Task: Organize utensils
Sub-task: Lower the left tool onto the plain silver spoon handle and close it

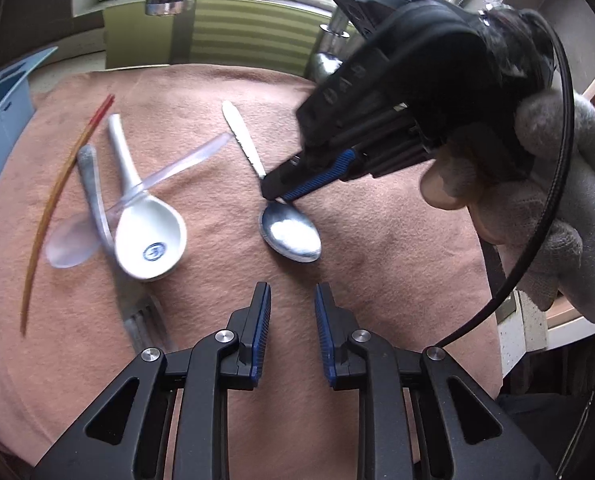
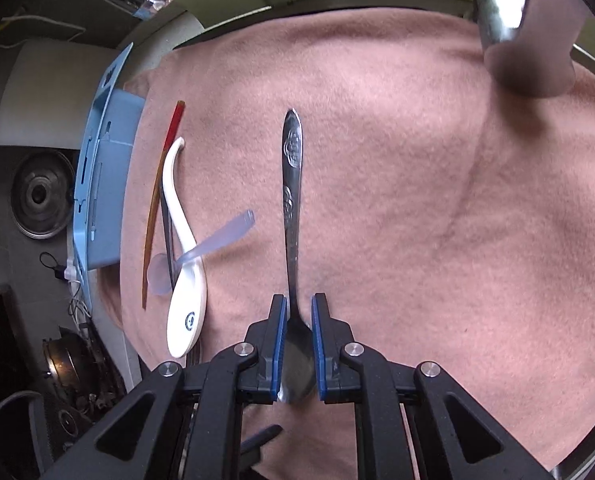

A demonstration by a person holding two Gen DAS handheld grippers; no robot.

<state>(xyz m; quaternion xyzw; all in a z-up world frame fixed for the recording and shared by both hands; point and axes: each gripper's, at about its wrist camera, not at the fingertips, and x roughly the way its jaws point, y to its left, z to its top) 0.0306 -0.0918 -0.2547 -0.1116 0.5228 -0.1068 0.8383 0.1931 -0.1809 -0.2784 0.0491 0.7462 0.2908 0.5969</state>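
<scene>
- Pink towel covers my table; blue organizer waits far left.
- My right tool straddles the metal spoon, pads not quite gripping (neck between them).
- My left tool hovers apart, empty.
- Nothing sorted yet, I judge; ceramic spoon and chopstick remain.

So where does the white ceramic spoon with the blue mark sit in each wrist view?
Left wrist view: the white ceramic spoon lies left of centre, bowl toward the camera, under the clear plastic spoon.
Right wrist view: it lies at lower left, handle pointing away.
Shared landmark: the metal spoon on the pink towel, to the ceramic spoon's right in both.
</scene>
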